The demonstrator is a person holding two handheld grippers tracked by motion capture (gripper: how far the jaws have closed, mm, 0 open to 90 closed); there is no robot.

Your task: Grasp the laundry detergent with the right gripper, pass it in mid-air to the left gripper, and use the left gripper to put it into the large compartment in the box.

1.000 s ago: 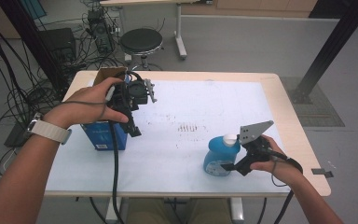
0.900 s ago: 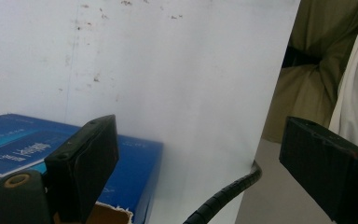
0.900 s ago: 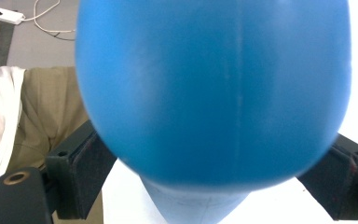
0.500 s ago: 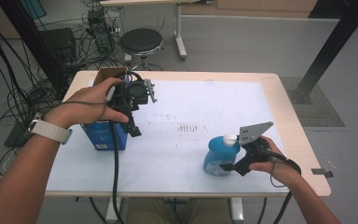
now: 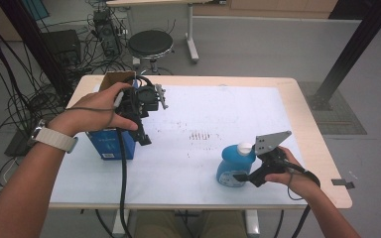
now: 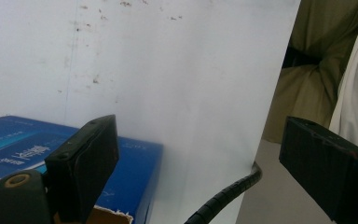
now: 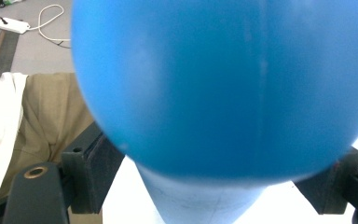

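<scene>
At the left of the table I hold my left gripper [image 5: 146, 121] above the blue cardboard box [image 5: 110, 144], which stands near the table's left edge on the white sheet [image 5: 198, 104] that covers the pale wooden table [image 5: 317, 144]. In the left gripper view the black jaws stand wide apart with nothing between them; the box's blue top [image 6: 37, 144] lies below the left jaw, and the gripper's ribbed black cable [image 6: 223, 198] trails past the sheet's edge.

Toward the middle, the sheet carries a patch of small dark specks.

At the right, near the table's front edge, the blue plastic bottle with a white cap [image 5: 234, 164] stands upright on the sheet. My right gripper [image 5: 243, 177] comes at it level from the right, its grey three-cornered plate above my hand. Its jaws have just been closing, and the bottle's round body [image 7: 223, 84] sits between them in the right gripper view; the pads sit at its two sides, but I cannot tell whether they press on it yet.
</scene>
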